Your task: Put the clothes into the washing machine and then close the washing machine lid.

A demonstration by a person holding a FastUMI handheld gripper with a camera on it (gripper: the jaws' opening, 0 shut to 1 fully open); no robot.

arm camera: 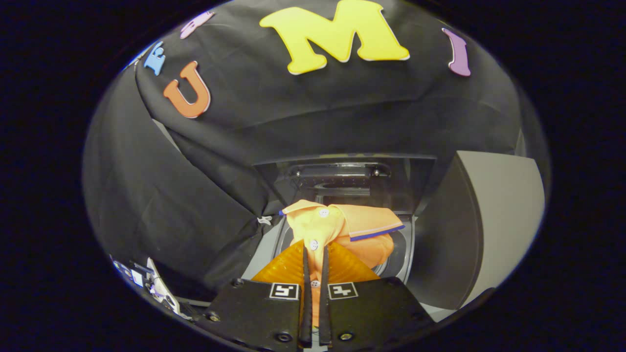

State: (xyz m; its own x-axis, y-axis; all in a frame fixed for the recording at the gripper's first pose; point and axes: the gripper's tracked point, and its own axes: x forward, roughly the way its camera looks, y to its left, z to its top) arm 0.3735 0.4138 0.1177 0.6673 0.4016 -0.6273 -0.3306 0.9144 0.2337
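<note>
The gripper [315,259] is pinching an orange polo shirt [337,230], its two fingers [306,293] standing nearly together with only a thin strip of the shirt's buttoned placket between them. Both fingers are pressing on that fabric. Three white buttons are showing along the placket: one near the collar, one lower down just ahead of the fingertips, and one between the fingers close to the gripper body. The collar is folding out toward three o'clock from the placket, edged with a dark blue stripe, and a small blue trim is showing at the collar's nine o'clock end. No brand or writing is readable on the shirt.

Two small square black-and-white markers [284,291] are sitting on the gripper body, one on each side of the fingers; they are carrying coded patterns rather than words.

The shirt is hanging over the open mouth of the washing machine [397,254], whose round drum rim is curving beneath it from nine o'clock round to three o'clock. The raised lid [342,181] is standing upright beyond the shirt at twelve o'clock, dark and glossy. A pale grey panel [499,205] is standing at three o'clock from the machine. Black cloth [161,210] is draping the side at nine o'clock.
</note>
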